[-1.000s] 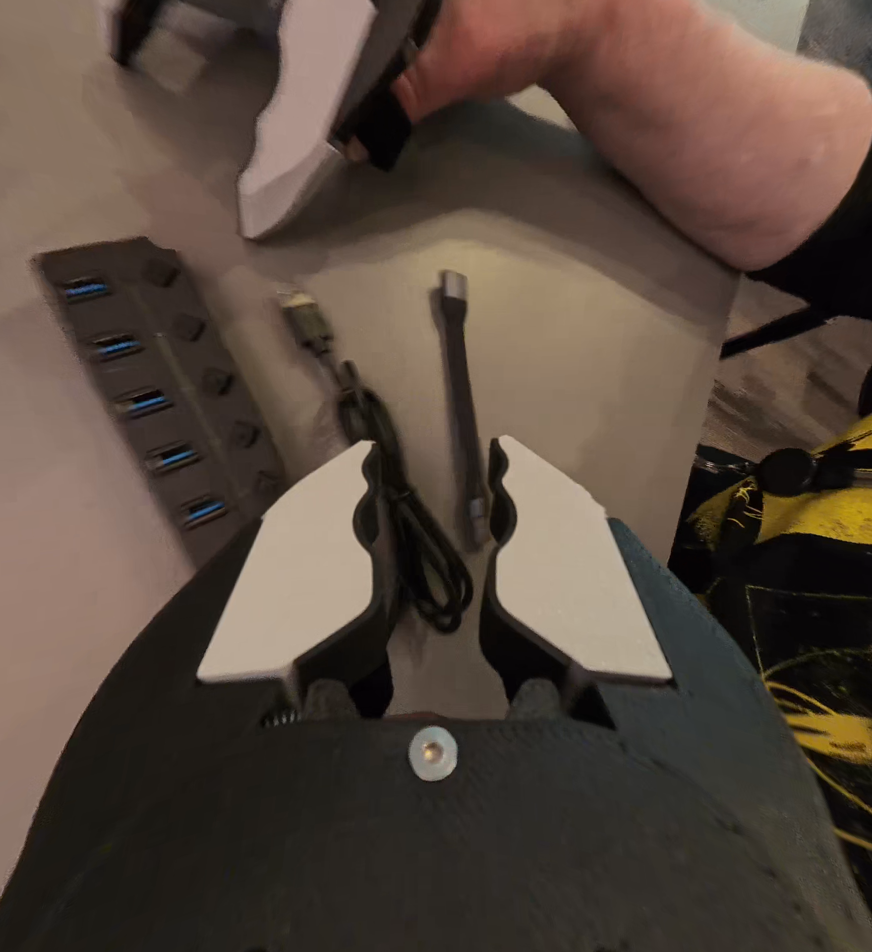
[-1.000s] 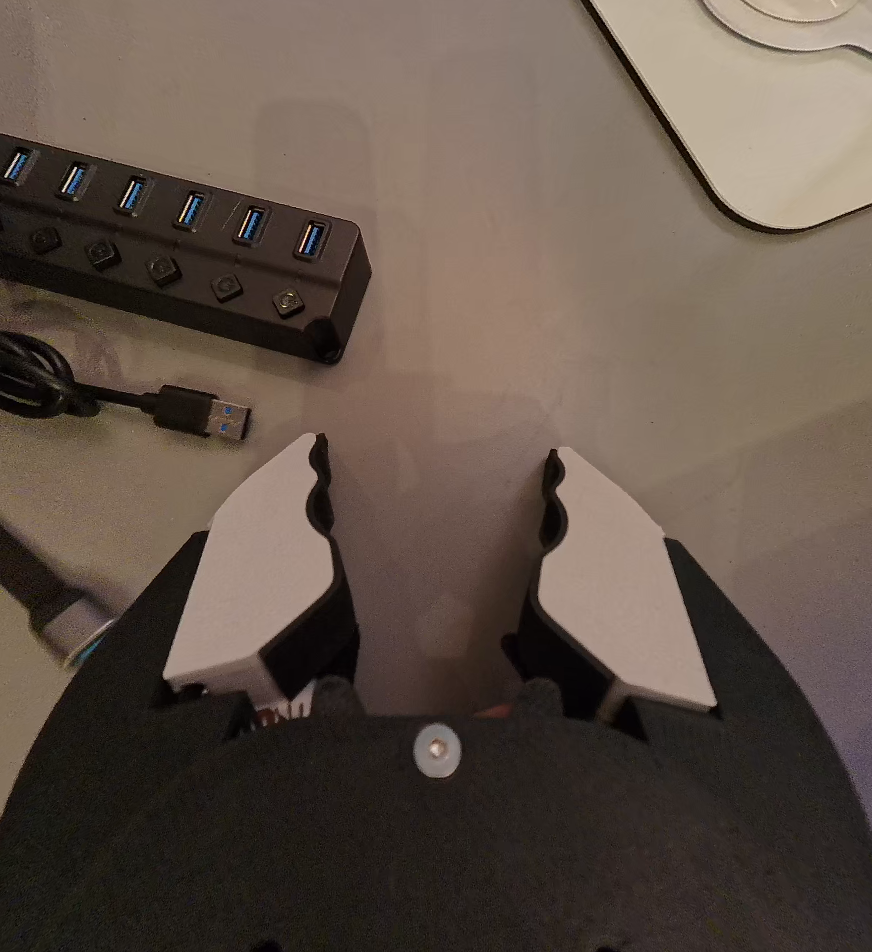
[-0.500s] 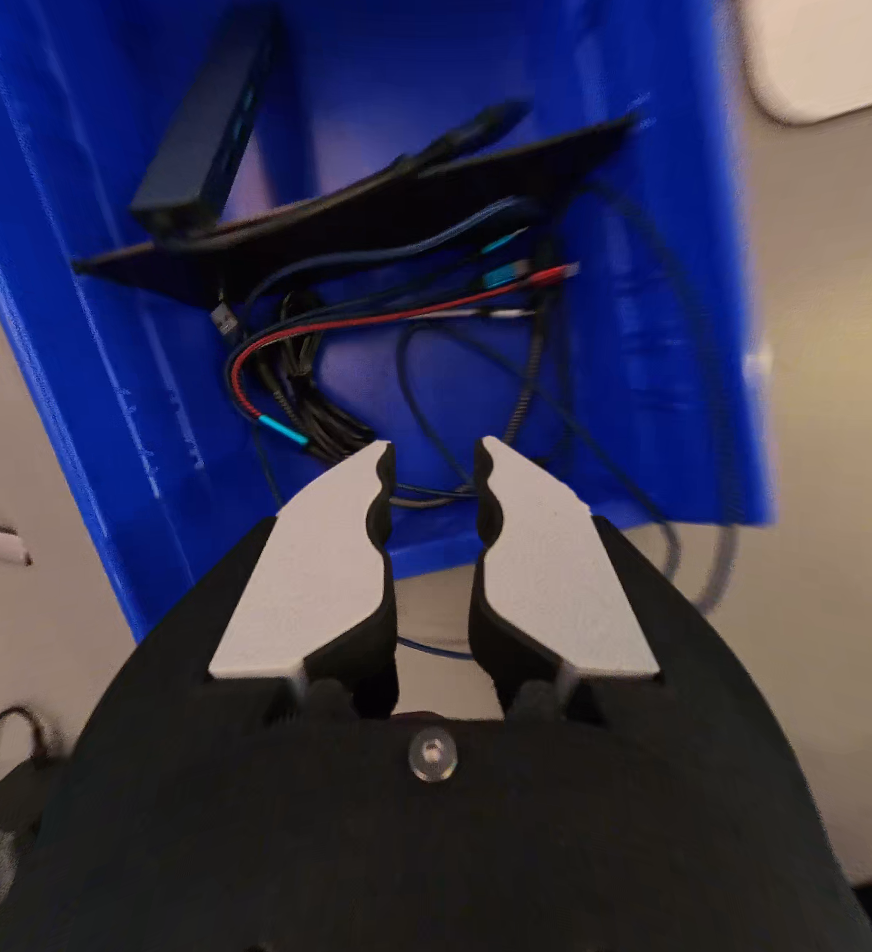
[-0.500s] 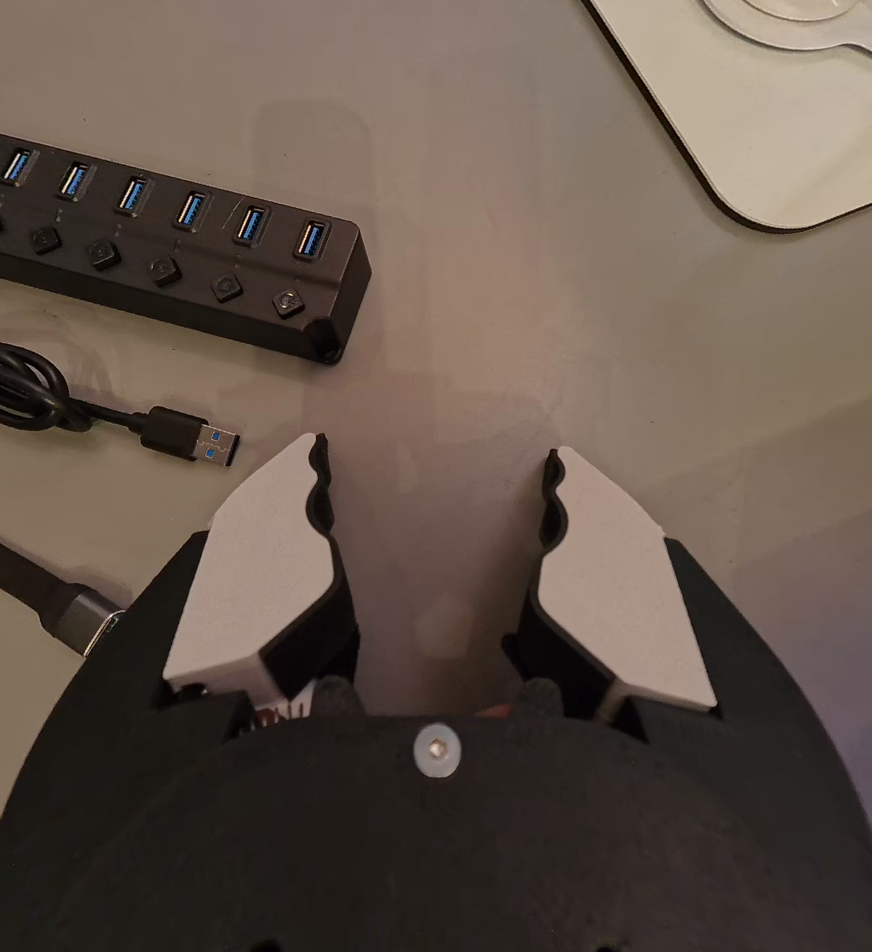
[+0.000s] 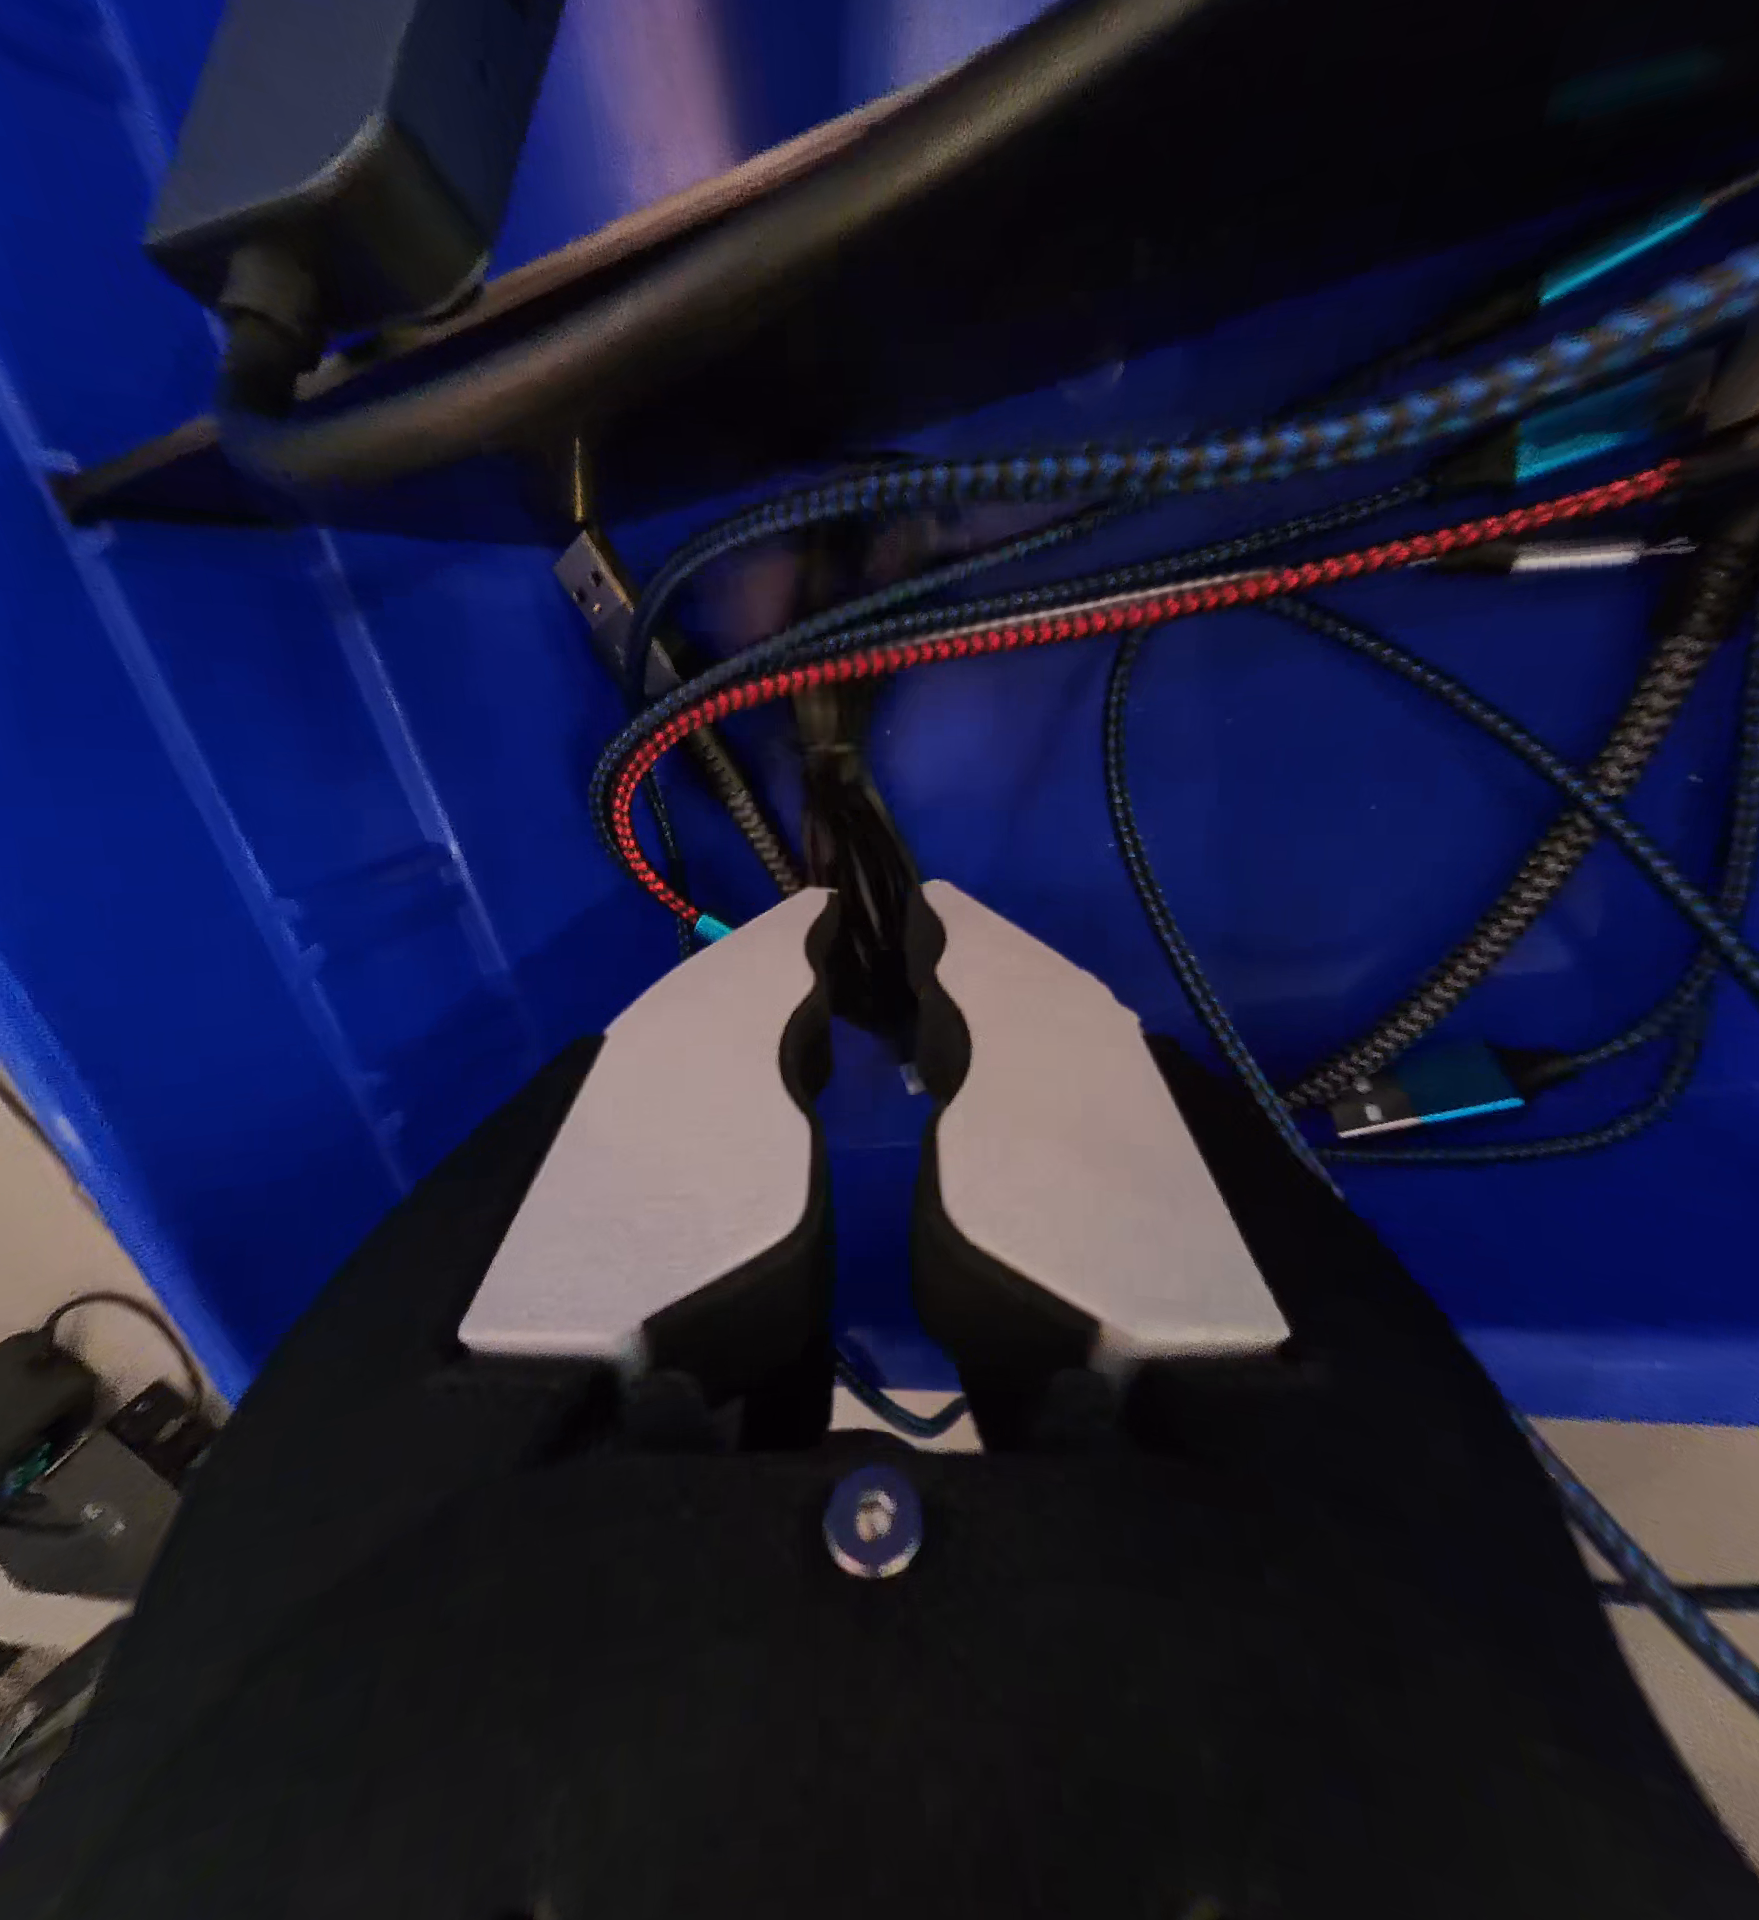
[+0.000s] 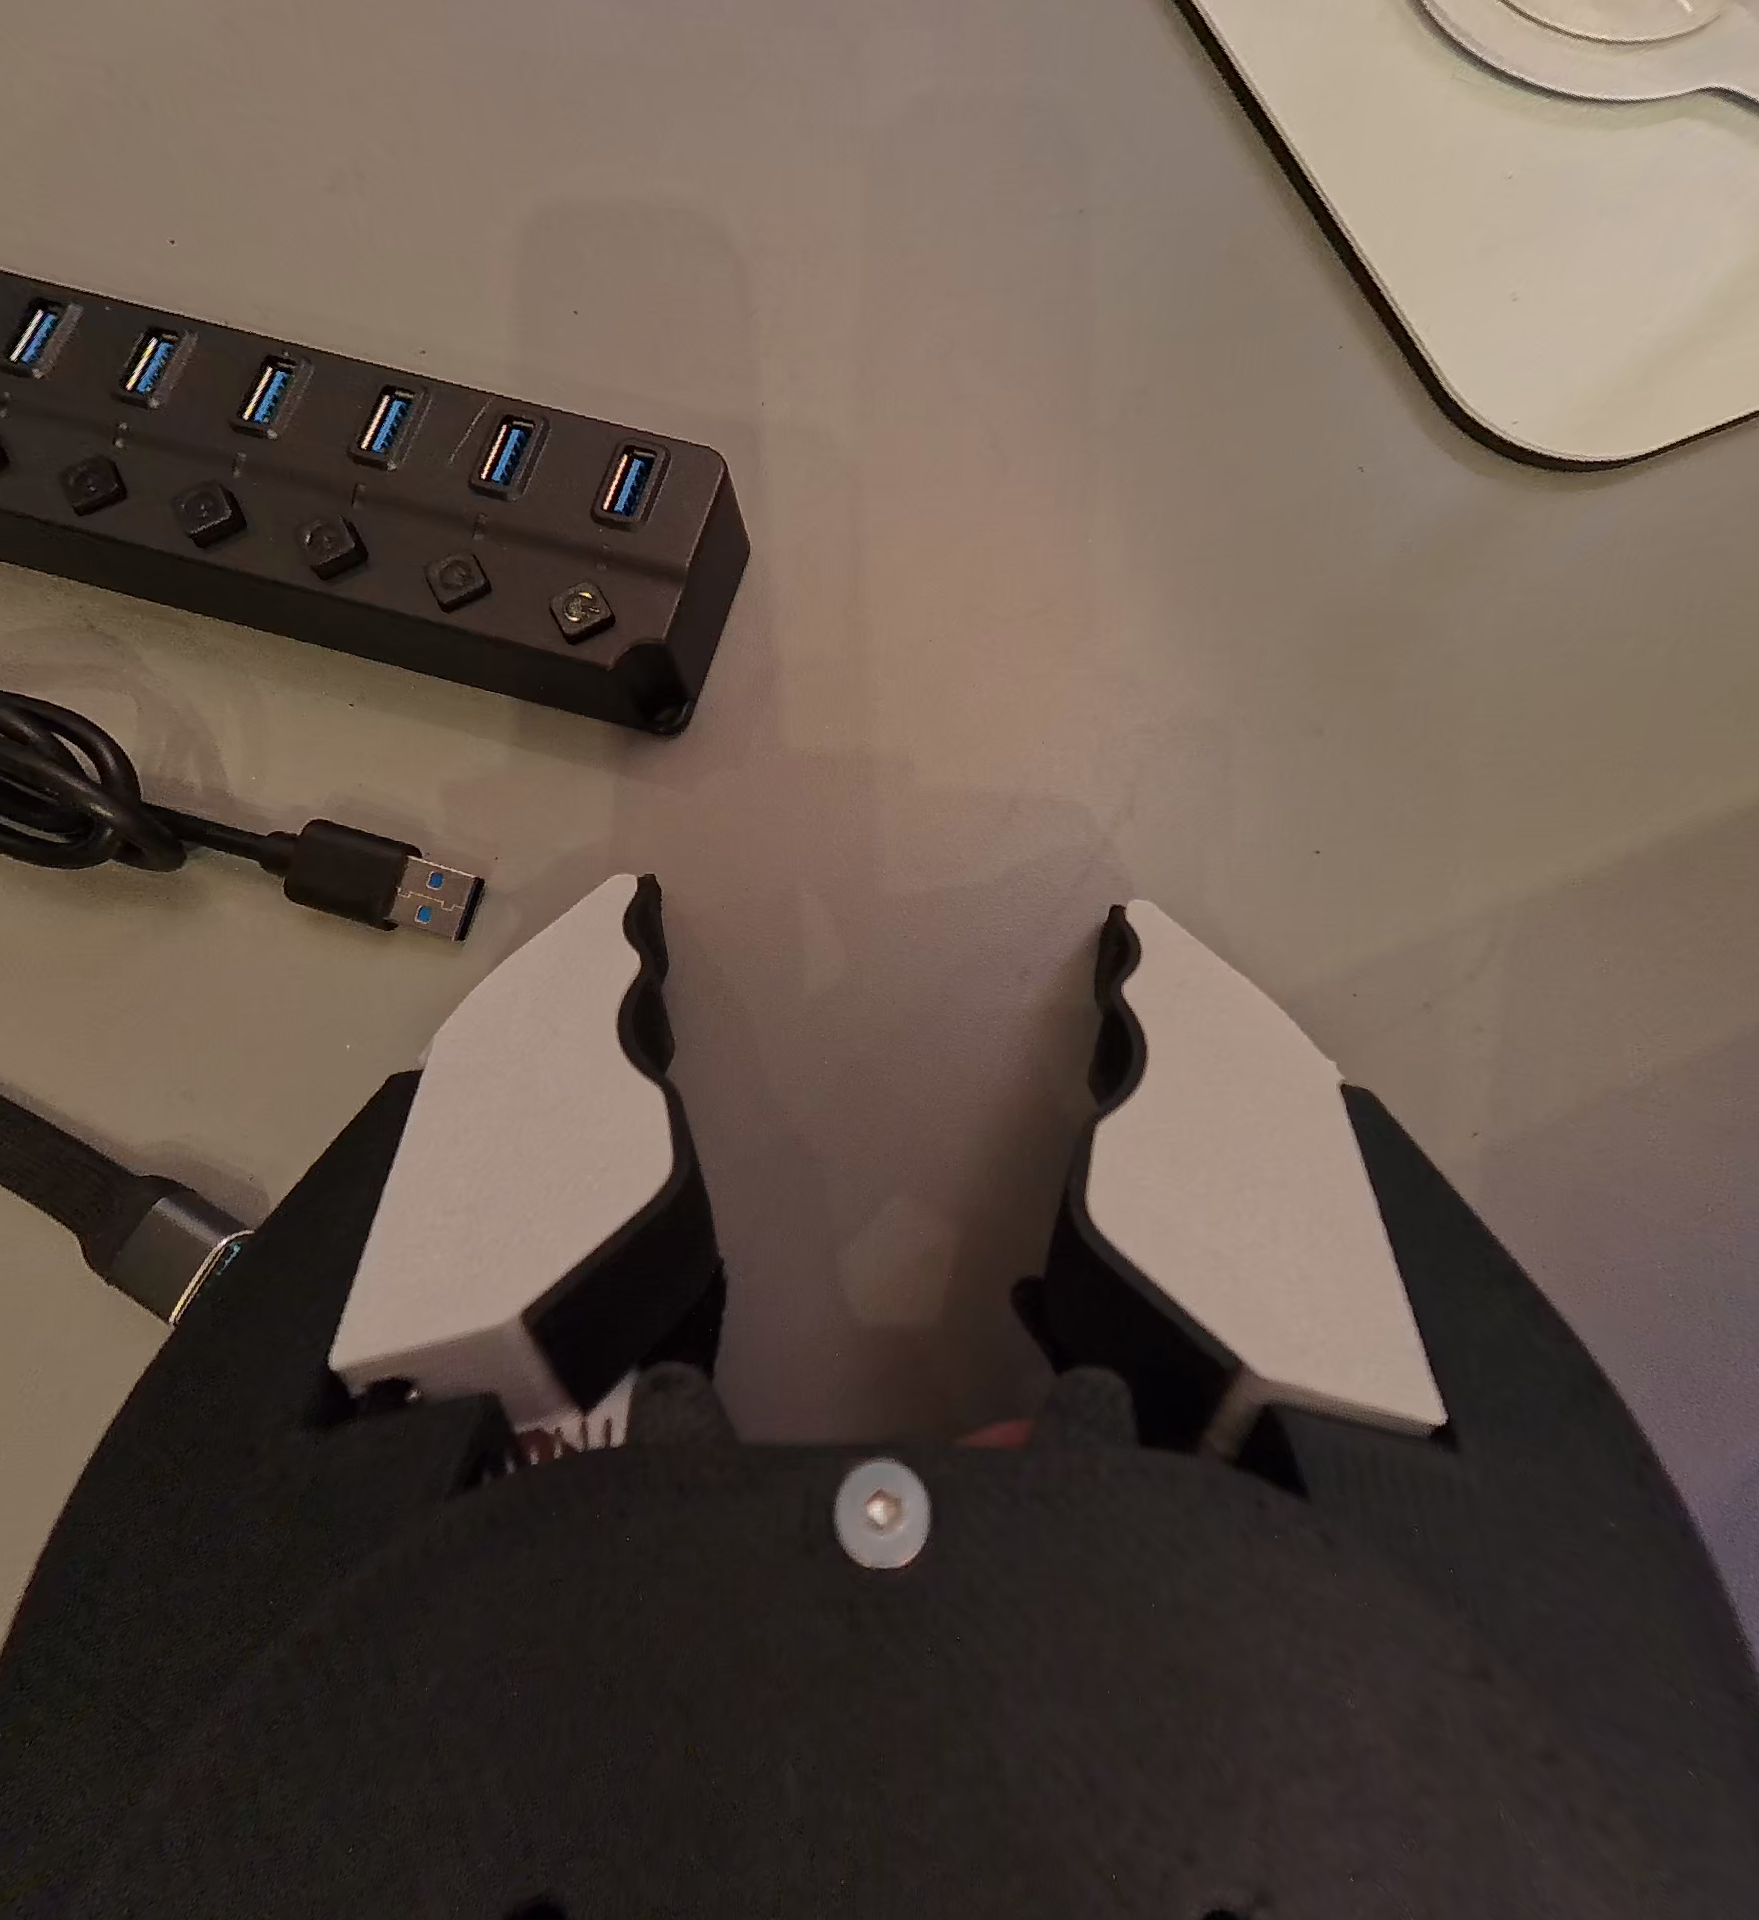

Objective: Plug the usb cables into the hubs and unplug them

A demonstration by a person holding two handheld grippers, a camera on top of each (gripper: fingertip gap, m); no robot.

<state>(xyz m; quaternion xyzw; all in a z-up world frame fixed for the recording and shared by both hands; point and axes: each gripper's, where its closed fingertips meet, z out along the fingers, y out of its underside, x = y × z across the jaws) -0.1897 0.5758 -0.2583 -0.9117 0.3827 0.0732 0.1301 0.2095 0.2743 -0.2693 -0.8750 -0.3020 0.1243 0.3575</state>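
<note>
I see my left gripper (image 5: 873, 935) down inside the blue bin (image 5: 231, 831), which holds a long black hub (image 5: 958, 260), loose braided cables and a bundled black cable (image 5: 854, 831) that my fingers clamp. On the grey table (image 6: 958, 260) my right gripper (image 6: 880, 904) hangs with jaws wide apart over bare surface. The black USB hub (image 6: 335, 499) and a loose black USB cable (image 6: 355, 868) lie to its left, a white pad (image 6: 1581, 260) far right.

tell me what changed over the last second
The left gripper swung from the table to the blue bin and closed on a bundled black cable. The right gripper stayed open over the table, beside the black hub and loose USB plug.
</note>
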